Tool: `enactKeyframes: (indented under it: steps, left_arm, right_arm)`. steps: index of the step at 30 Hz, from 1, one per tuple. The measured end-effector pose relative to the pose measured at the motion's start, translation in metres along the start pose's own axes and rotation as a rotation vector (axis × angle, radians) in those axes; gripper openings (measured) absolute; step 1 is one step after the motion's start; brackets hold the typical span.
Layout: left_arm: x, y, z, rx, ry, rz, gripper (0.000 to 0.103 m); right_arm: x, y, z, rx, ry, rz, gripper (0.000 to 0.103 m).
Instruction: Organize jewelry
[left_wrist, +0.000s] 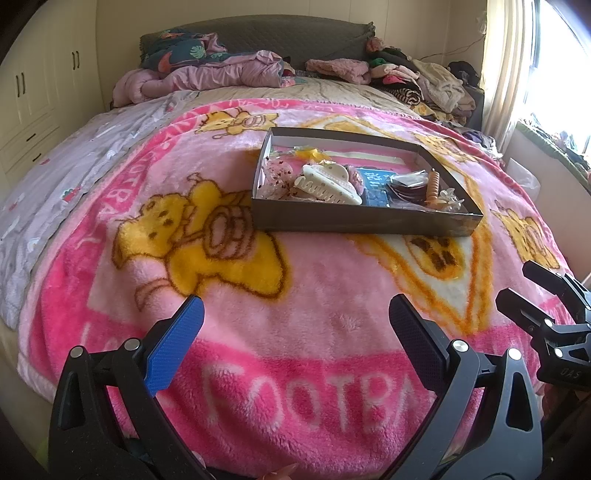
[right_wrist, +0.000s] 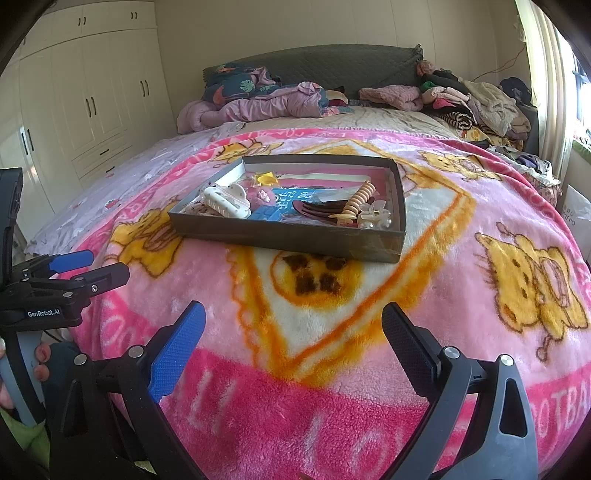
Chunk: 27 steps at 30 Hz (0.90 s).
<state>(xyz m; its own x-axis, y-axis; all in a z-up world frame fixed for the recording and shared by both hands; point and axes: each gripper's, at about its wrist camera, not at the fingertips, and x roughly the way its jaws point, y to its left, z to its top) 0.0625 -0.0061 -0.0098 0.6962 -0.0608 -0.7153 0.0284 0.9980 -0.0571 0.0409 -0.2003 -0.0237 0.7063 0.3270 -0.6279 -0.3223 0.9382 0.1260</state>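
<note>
Both hand-held grippers are held low over the near edge of the bed, nothing gripped. Left hand-held gripper (left_wrist: 295, 343): fingers spread wide, empty. Right hand-held gripper (right_wrist: 293, 345): likewise released, empty. Each is seen side-on in the other's view, well short of the box.

The jewelry is all inside the shallow dark box (right_wrist: 288, 236) at mid-bed on the blanket (right_wrist: 332, 406) — none is seen loose on the blanket. In the box: a white claw clip (right_wrist: 225, 201) at the left end, a yellow piece (right_wrist: 266, 180) behind it, a blue card (right_wrist: 284, 206) in the middle, a dark comb (right_wrist: 310, 212), a beaded tan clip (right_wrist: 357, 201) and a clear clip (right_wrist: 376, 216) at the right end. Items overlap; no dividers can be made out.

This fits either a jumble awaiting sorting or a box already filled, so no move is prescribed. Judgement for any pick from the box: items should be approached from above, one at a time, gripped across the narrow axis; the box wall nearest the grippers should be cleared, and the box is light enough to slide if nudged.

Surface: thick pink fleece with yellow bear prints, soft and uneven — small pieces would sink into the pile and the box is not firmly seated. Room: bedroom, cream wardrobes (right_wrist: 92, 92) at left, clothes heaped (right_wrist: 480, 103) by the headboard (right_wrist: 314, 66), strong glare from a window at right.
</note>
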Motion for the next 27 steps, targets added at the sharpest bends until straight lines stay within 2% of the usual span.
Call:
enactKeyframes:
  steps: [16,27]
  left_arm:
    - [0.001,0.003,-0.002,0.003,0.009,0.017,0.092]
    - [0.006,0.001,-0.001,-0.018,0.01,-0.021,0.092]
  right_arm:
    - [-0.001,0.001,0.002,-0.005,0.0,-0.004,0.094]
    - [0.003,-0.011,0.004,0.008,-0.002,-0.027,0.094]
